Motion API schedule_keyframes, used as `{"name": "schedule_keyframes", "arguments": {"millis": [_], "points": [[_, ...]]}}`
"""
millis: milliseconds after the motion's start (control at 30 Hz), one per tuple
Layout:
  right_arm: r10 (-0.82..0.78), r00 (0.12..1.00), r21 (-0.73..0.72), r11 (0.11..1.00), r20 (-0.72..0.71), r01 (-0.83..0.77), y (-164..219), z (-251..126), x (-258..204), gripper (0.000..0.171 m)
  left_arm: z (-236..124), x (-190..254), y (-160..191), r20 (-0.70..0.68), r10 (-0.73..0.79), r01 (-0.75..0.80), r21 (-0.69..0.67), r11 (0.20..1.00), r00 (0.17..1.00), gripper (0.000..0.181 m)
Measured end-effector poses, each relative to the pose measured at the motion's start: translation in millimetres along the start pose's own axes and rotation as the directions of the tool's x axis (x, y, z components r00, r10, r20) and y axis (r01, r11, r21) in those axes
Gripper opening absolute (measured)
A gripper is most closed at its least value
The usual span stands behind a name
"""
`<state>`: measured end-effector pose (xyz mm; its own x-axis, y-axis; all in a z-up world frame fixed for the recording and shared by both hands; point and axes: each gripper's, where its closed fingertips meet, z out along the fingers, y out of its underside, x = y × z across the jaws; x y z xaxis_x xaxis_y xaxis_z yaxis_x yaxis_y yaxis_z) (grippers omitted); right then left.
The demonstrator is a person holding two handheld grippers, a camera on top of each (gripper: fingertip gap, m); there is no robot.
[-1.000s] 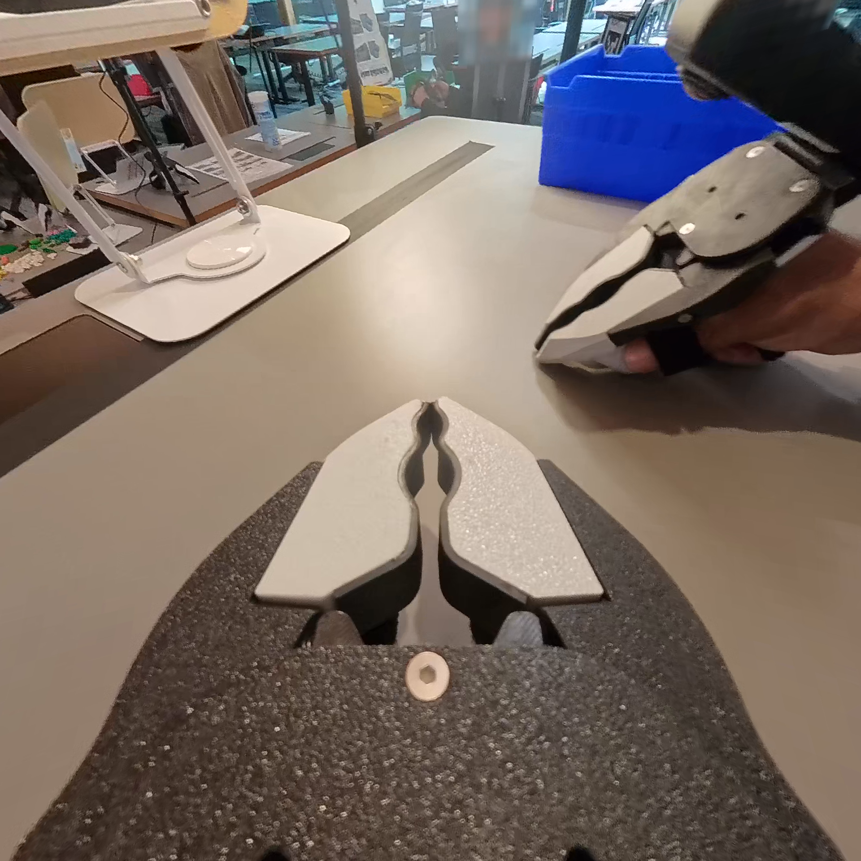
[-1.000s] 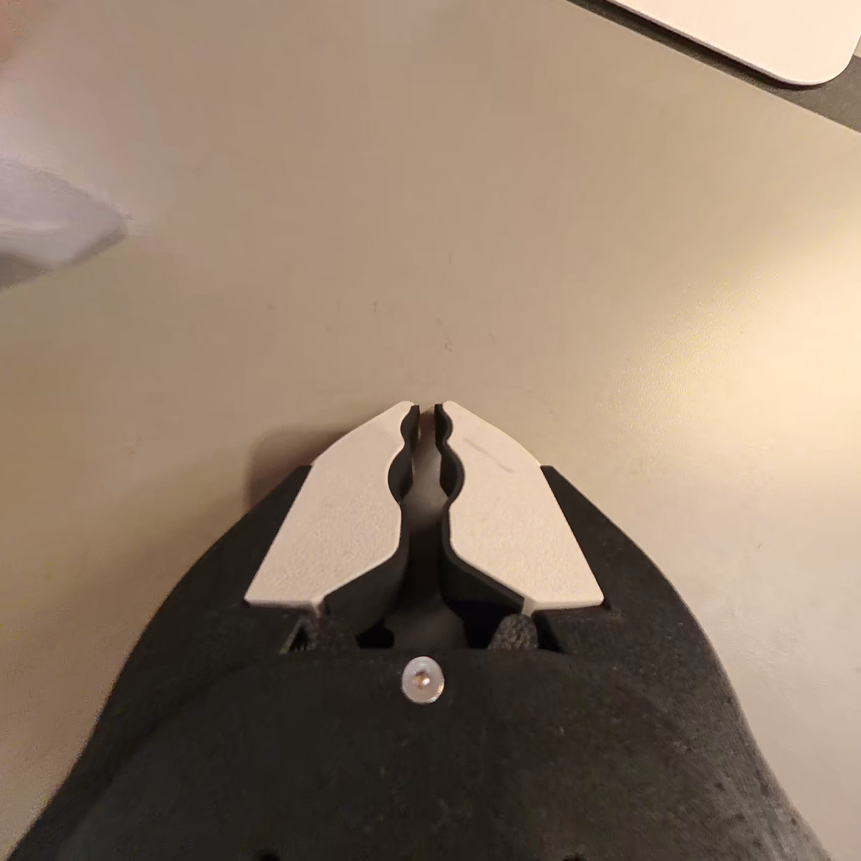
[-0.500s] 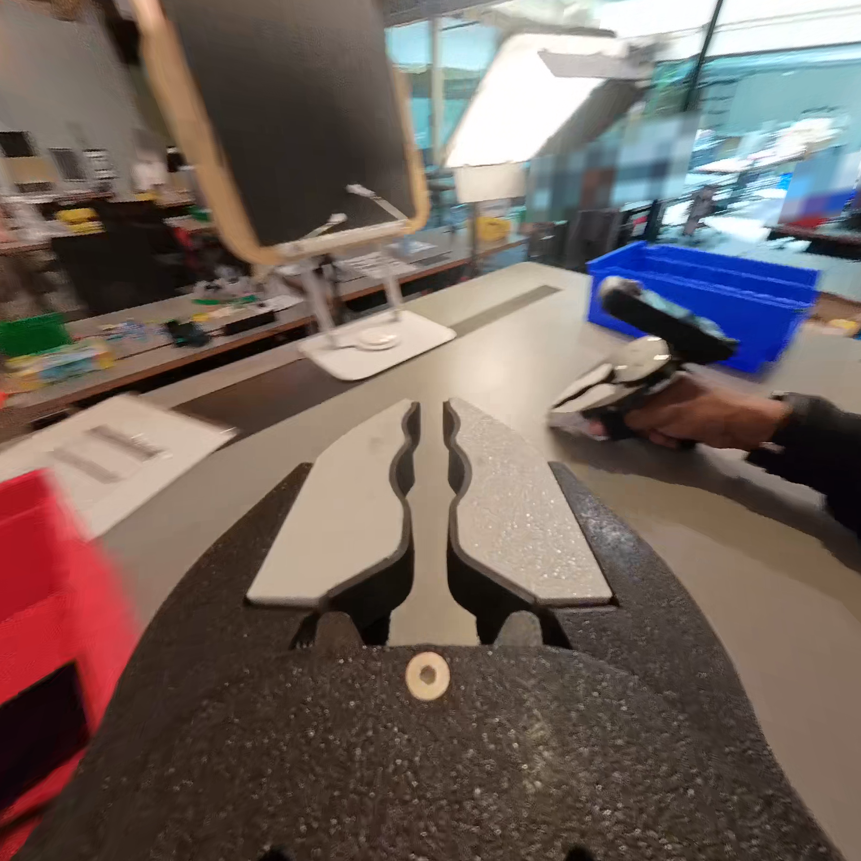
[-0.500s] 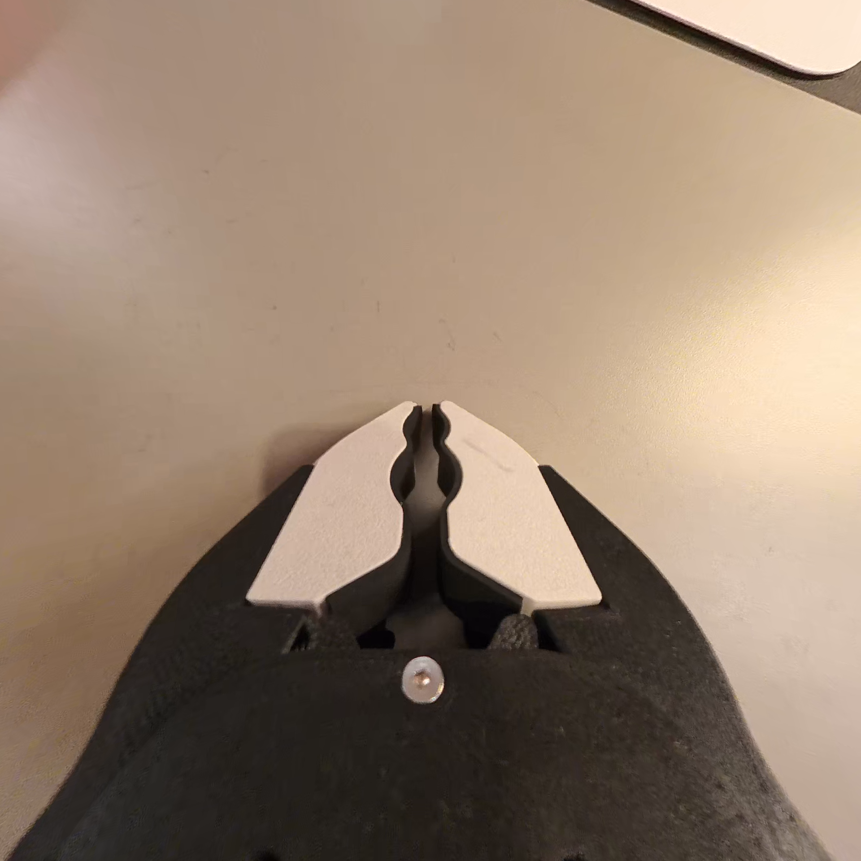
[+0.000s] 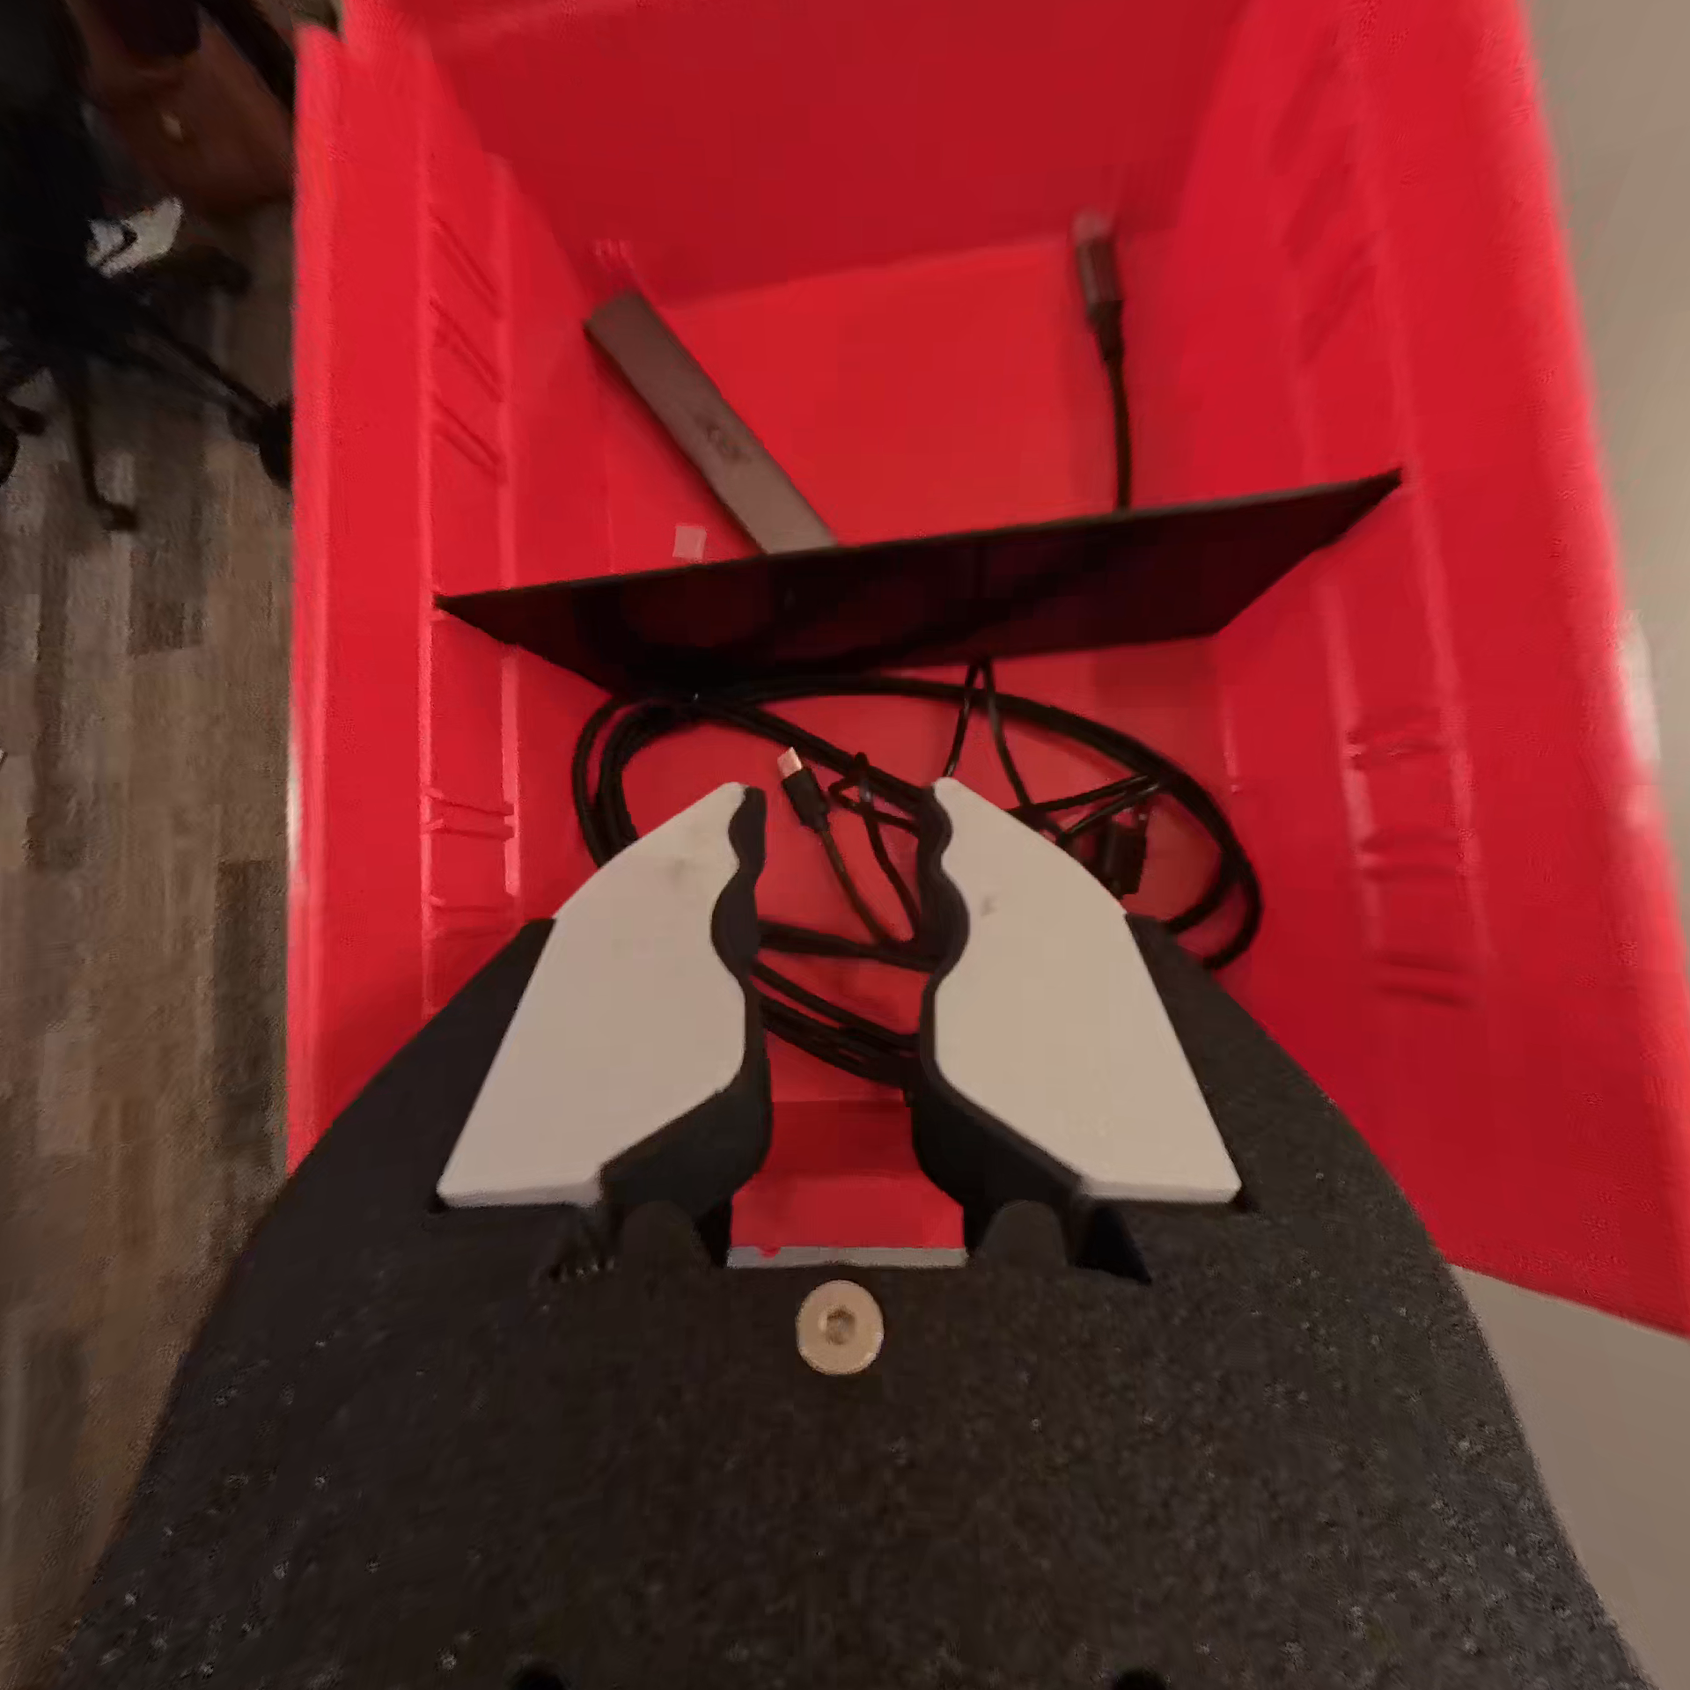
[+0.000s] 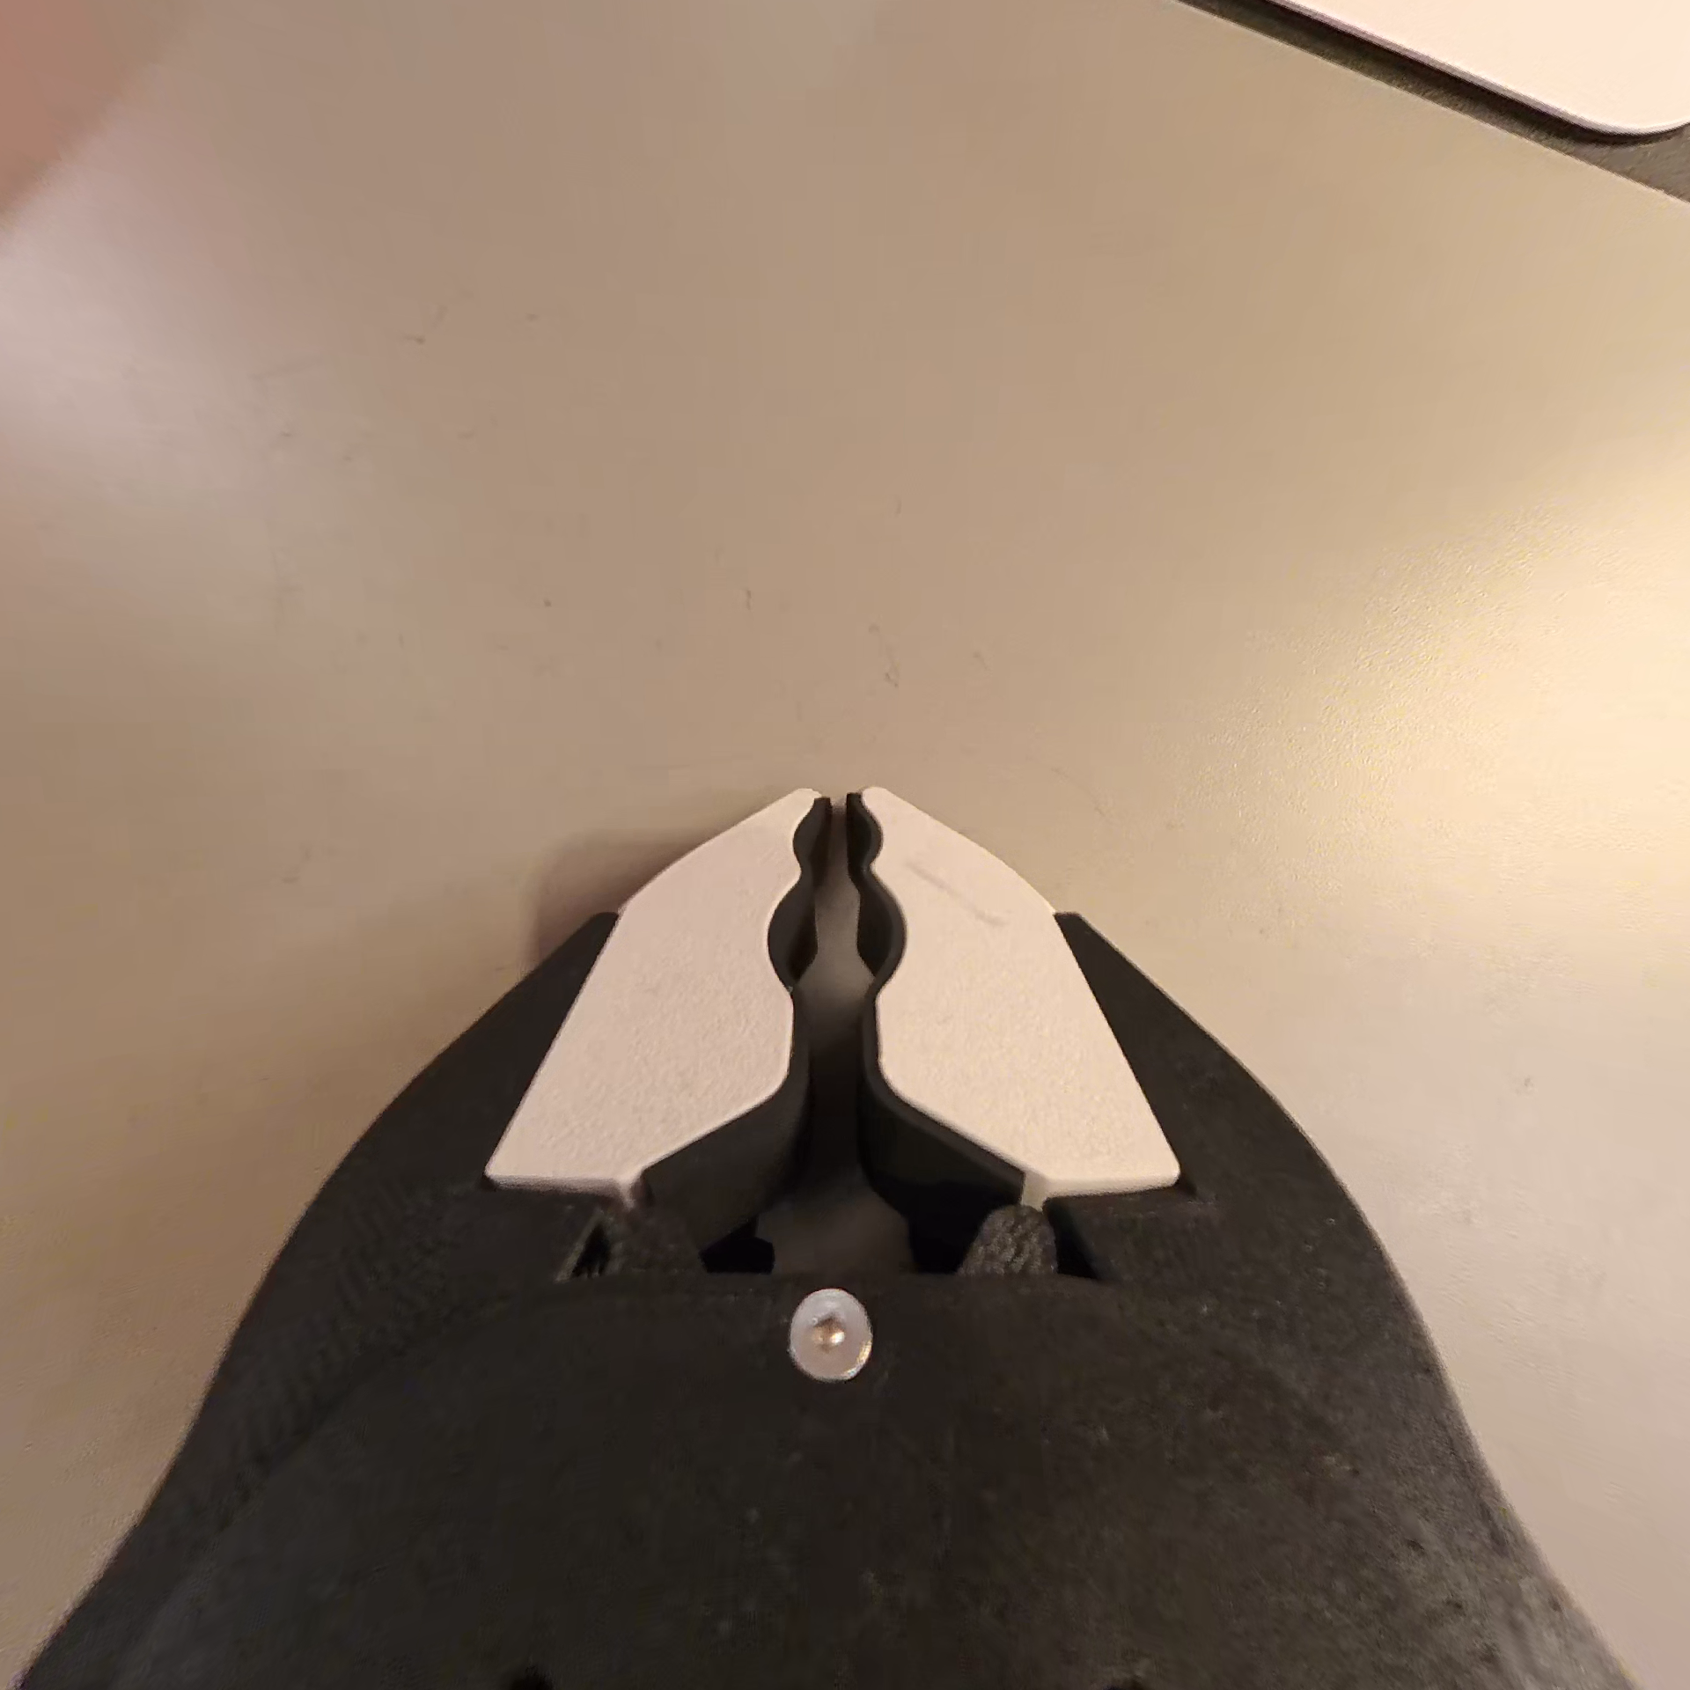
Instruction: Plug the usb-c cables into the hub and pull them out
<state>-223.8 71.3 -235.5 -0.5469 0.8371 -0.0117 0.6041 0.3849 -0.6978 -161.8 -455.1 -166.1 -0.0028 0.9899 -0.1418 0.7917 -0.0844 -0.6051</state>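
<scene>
— Red plastic bin (image 5: 1427,384), one, seen from above in the left wrist view. How is it divided?

— One black divider (image 5: 914,594) crosses it, making two compartments. Far compartment: one dark flat hub (image 5: 709,430), lying diagonally, its near end hidden behind the divider; beside it, toward the right wall, one cable end with a grey connector (image 5: 1095,265), its lead running back under the divider.

— Near compartment?

— One tangle of black usb-c cables (image 5: 1189,796), looped on the floor of the bin. How many cables make up the tangle cannot be told. One usb-c plug (image 5: 797,782) with a metal tip shows clearly, lying loose on top.

— Left gripper (image 5: 841,796)?

— Held over the near compartment, its two fingers spread wide apart, gripping nothing. The plug sits in the gap between the fingertips as seen from above; contact cannot be confirmed.

— Right gripper (image 6: 839,800)?

— Resting low over the beige table (image 6: 823,366), fingertips almost together with only a thin slit between, nothing in them. One white flat base (image 6: 1555,64) shows at the top right corner, well apart.
</scene>
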Motion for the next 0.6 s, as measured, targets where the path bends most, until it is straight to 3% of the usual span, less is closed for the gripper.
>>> {"name": "schedule_keyframes", "arguments": {"millis": [33, 133, 167, 300, 467, 600], "points": [[-0.001, 1.000, 0.000, 1.000, 0.002, 0.001, 0, 0, 0, 0.003, 8, -2, 7, 0.015, 0.013, -0.012, -0.052, 0.999, 1.000, 0.032], [-0.001, 1.000, 0.000, 1.000, 0.011, 0.001, 1, -1, -1, 0.003, 23, -7, 18, 0.044, 0.043, -0.037, -0.127, 0.991, 0.998, 0.017], [0.001, 1.000, 0.000, 1.000, 0.013, -0.001, 2, -2, -1, 0.003, 25, -8, 17, 0.054, 0.045, -0.038, -0.116, 0.992, 0.998, 0.006], [0.004, 1.000, 0.000, 1.000, 0.018, -0.004, 2, -2, 0, 0.003, 11, -10, -5, 0.086, 0.015, -0.016, 0.013, 1.000, 0.996, 0.003], [0.011, 1.000, -0.001, 1.000, 0.025, -0.011, 2, -2, -1, 0.003, -53, -12, -63, 0.151, -0.005, -0.038, 0.283, 0.958, 0.989, 0.002], [0.016, 0.999, -0.001, 1.000, 0.030, -0.016, 2, -2, -1, 0.003, -133, 1, -119, 0.180, 0.016, -0.110, 0.527, 0.843, 0.984, 0.003]]}}
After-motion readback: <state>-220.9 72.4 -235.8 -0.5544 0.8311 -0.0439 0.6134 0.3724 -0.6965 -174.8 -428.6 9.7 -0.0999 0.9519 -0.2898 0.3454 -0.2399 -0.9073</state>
